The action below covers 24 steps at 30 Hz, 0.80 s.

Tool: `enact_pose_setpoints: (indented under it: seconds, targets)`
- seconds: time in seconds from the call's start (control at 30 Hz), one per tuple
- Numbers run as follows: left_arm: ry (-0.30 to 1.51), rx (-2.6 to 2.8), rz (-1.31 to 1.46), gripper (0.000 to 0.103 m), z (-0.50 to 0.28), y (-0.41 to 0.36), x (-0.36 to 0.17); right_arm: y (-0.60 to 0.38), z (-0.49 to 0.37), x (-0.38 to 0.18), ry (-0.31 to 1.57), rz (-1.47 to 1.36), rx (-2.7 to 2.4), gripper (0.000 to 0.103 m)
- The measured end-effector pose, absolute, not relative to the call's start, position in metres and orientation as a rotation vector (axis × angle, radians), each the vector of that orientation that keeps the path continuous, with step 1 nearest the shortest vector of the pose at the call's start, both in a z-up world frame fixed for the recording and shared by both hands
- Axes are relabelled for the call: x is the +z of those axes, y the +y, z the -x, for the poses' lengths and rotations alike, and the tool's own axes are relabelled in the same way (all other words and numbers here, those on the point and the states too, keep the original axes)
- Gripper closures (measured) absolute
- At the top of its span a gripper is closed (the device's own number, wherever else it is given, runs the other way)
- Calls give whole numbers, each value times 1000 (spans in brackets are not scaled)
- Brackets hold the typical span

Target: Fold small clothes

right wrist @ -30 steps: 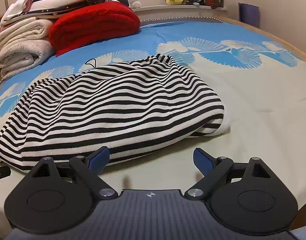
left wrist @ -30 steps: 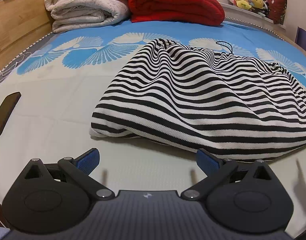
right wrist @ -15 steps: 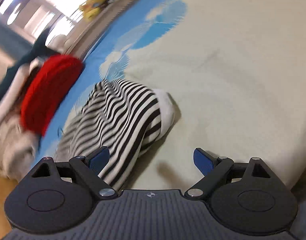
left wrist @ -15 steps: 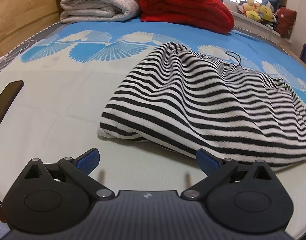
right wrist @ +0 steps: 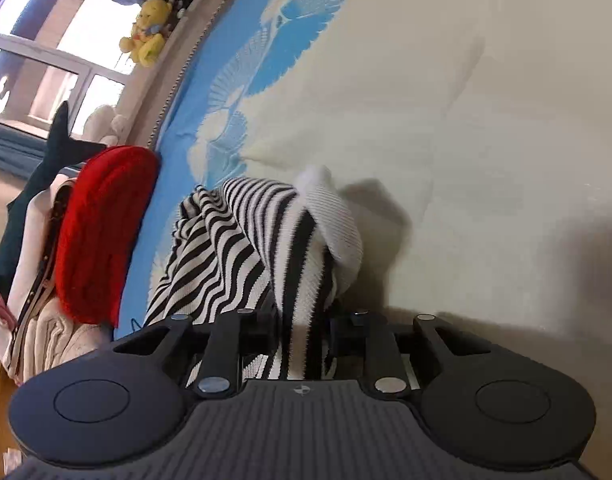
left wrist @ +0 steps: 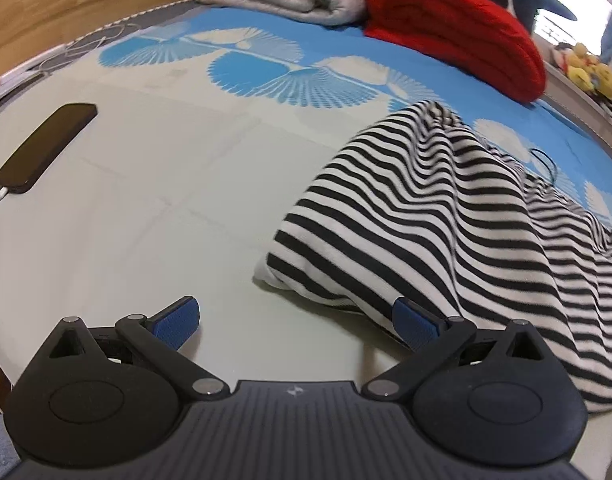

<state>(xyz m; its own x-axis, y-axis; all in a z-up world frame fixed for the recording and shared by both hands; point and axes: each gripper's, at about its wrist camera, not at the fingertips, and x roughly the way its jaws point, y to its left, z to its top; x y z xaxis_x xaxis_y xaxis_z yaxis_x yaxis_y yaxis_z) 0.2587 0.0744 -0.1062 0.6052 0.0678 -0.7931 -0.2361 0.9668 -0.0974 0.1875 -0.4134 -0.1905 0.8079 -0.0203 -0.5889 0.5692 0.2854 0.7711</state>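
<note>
We are clenching the right tongs [right wrist: 301,332] on the striped garment [right wrist: 241,248], bunched ahead of them on the bed [right wrist: 486,120]; our left tongs [left wrist: 295,322] are gaping, the garment's corner lying just beyond their right finger.

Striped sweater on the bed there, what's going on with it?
A person is folding a black-and-white striped knit garment on the blue-and-cream patterned bedspread. The right hand-held gripper is shut on one white-edged corner of it, with the fabric bunched between its jaws. The left hand-held gripper is open just in front of the opposite corner and holds nothing. A black phone lies off to the side, and a folded red blanket sits at the far end.
</note>
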Motion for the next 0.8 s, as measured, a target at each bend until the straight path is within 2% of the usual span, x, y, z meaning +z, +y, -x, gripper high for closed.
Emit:
enact_pose_setpoints:
  seconds: [0.33,0.53,0.63,0.8]
  targets:
    - [926,280,175,0,-266,84,-110,-440,-159,-156,451,-1155,-553,85]
    - [1007,310,127,0,-270,90,-125,-444,-164,-170,533,-1092,-693,85]
    - [1039,312,133,0,-270,89,-132,-424,-183,-143,512,-904,-694,85]
    - [1034,290,194,0,-267,96,-127,-319,-234,-59,360,-374,-469,85]
